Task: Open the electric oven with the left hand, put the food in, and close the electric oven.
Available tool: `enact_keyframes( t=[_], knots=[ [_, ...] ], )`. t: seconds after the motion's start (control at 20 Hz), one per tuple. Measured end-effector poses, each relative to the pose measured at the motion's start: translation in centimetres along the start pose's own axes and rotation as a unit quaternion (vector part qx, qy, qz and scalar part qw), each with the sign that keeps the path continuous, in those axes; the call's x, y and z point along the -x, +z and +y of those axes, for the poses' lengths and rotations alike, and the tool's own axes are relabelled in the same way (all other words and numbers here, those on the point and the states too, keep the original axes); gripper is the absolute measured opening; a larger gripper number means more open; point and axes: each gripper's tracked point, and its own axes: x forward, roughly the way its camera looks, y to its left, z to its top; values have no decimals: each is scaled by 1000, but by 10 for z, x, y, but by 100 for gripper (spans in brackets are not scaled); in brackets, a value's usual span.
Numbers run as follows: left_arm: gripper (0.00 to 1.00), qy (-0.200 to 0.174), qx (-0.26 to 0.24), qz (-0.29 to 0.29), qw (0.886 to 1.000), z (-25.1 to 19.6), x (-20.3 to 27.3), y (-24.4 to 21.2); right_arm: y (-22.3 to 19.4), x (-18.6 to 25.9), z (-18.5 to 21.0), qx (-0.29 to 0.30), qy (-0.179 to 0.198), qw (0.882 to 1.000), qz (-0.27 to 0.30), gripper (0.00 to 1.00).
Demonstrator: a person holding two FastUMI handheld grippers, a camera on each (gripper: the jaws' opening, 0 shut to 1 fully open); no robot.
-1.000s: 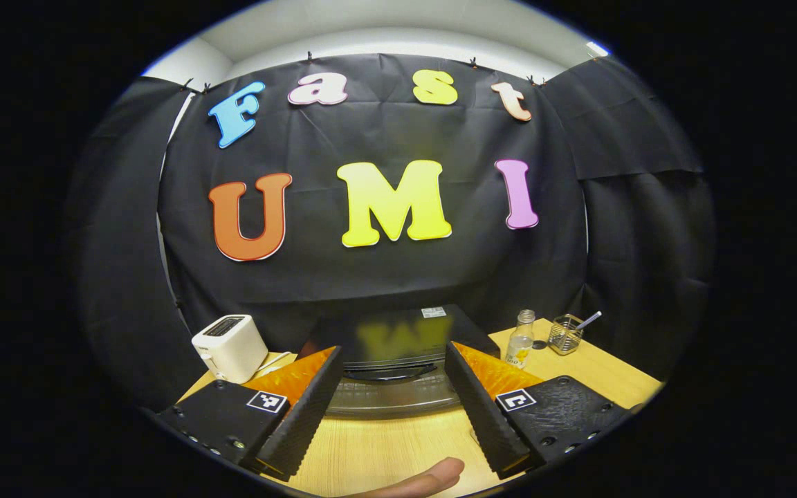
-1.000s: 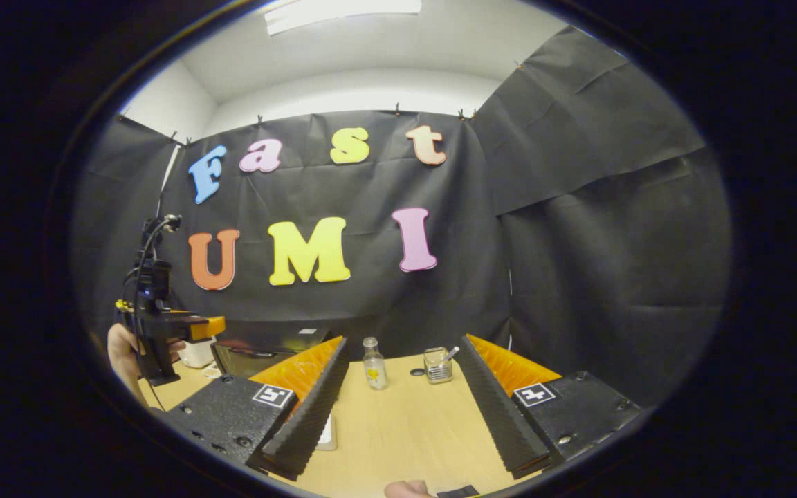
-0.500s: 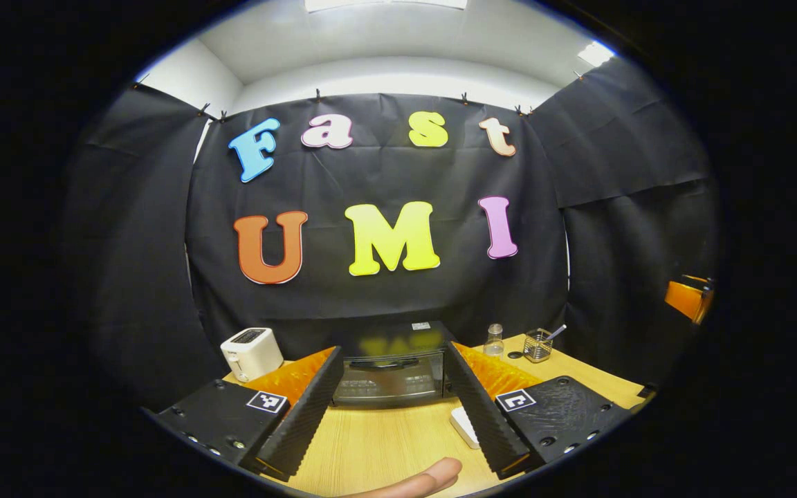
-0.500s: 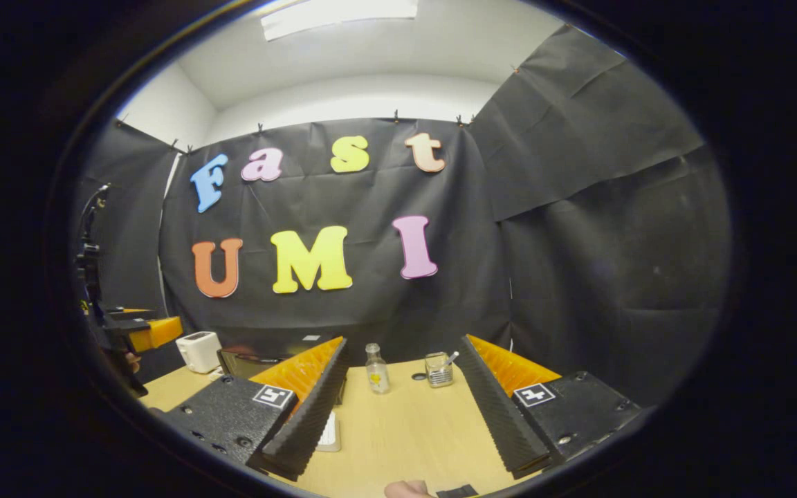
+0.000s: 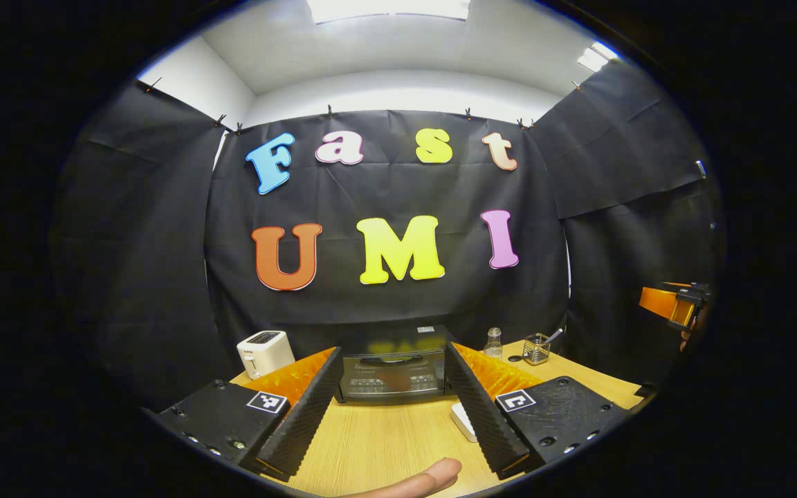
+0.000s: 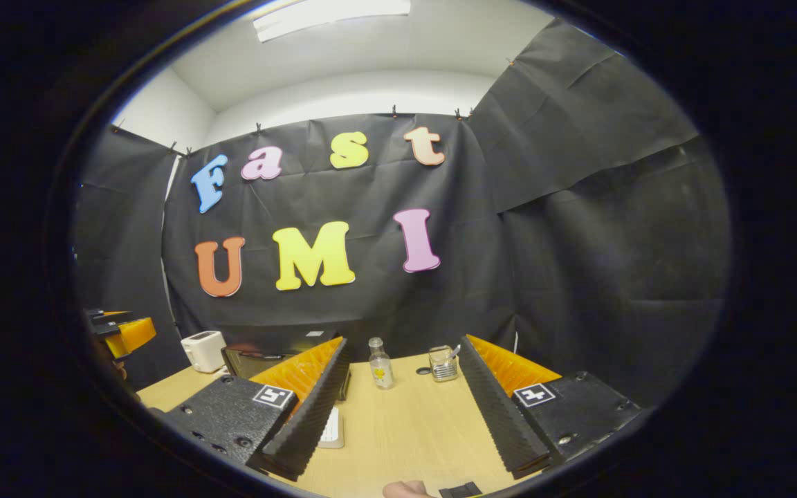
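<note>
Wooden surface (image 5: 378,443) spreads beneath the left tongs (image 5: 385,408), which gape apart and hold nothing at the bottom of the left gripper view. Between their fingers, at lower centre, stands the oven (image 5: 393,365) with its door closed; a toaster (image 5: 265,352) sits to its left, a bottle (image 5: 492,342) to its right. The right tongs (image 6: 405,408) likewise stand apart and empty, low in the right gripper view.
</note>
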Motion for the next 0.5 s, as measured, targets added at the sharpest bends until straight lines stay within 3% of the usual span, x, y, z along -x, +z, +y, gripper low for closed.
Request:
enact_keyframes(
  t=[0.15,0.2,0.25,0.45,0.5],
  knots=[
    [94,-1,10,9,1000,-4,2,-9,2,2,-2,4,1,1000,-9,100],
    [94,0,10,11,1000,-5,2,-10,2,3,-2,3,2,1000,-10,96],
    [94,2,7,14,1000,-4,1,-12,2,4,-3,3,4,1000,-11,100],
    [94,21,-7,11,1000,3,2,-10,1,3,-11,15,-1,1000,-7,100],
    [94,24,-5,8,1000,5,3,-9,1,3,-11,17,-1,1000,-7,96]
  ],
)
